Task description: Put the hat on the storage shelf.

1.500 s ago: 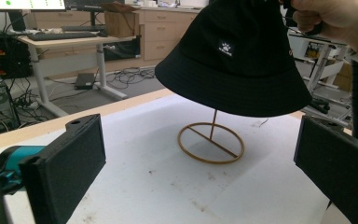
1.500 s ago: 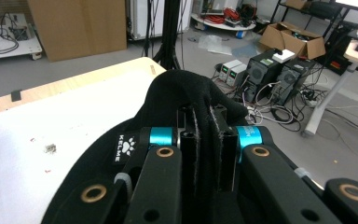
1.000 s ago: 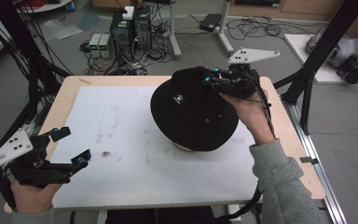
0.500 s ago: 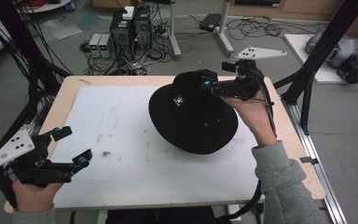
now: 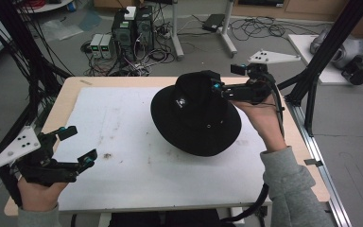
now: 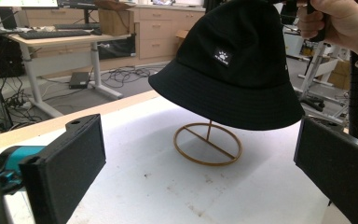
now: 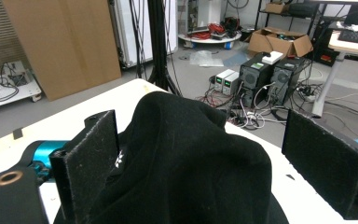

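Observation:
A black bucket hat [image 5: 194, 118] with a small white logo patch sits on a gold wire stand [image 6: 208, 142] on the white table mat [image 5: 137, 156]. My right gripper [image 5: 224, 78] reaches in from the right at the hat's crown. Its jaws have just been opening and now stand wide apart, with the crown [image 7: 182, 158] between them. The left pad [image 7: 91, 158] is close against the fabric and the right pad [image 7: 324, 158] is well off it. My left gripper [image 5: 78, 144] hovers open and holds nothing at the table's near left corner, facing the hat [image 6: 233, 70].
The wooden table edge [image 5: 66, 94] frames the mat. Black frame posts [image 5: 326, 52] stand at the right and left. Computers and cables [image 5: 132, 28] lie on the floor behind the table. Bare mat stretches between the left gripper and the hat.
The right gripper's jaws, pinched on the hat's crown a second ago, have spread apart. The hat stays on its stand. The left gripper has not moved.

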`<state>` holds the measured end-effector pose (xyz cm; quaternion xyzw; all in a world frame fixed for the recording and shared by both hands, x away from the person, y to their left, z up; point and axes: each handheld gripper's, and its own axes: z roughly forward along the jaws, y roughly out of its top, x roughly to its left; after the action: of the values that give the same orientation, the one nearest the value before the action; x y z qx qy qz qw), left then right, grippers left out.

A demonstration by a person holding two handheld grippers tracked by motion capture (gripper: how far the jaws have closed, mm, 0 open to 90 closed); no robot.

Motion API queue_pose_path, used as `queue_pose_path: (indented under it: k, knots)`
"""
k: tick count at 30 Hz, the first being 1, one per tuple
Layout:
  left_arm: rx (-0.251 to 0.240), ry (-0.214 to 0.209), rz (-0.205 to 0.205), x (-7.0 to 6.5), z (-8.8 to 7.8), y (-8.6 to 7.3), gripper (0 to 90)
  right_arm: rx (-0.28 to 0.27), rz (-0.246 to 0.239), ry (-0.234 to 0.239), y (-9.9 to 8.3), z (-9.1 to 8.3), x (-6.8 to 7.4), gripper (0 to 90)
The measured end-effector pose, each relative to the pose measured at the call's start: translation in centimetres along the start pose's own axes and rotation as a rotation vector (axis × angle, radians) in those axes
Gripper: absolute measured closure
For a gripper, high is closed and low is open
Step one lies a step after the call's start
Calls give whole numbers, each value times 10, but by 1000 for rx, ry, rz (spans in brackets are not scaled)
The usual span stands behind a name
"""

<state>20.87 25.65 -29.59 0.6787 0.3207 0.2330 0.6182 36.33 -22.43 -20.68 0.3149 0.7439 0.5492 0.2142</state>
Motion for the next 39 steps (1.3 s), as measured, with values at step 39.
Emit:
queue_pose_path:
  k: [39]
  knots:
    - [-1, 8, 10, -1, -1, 3, 23, -77, 79, -141, -94, -93, -19, 103]
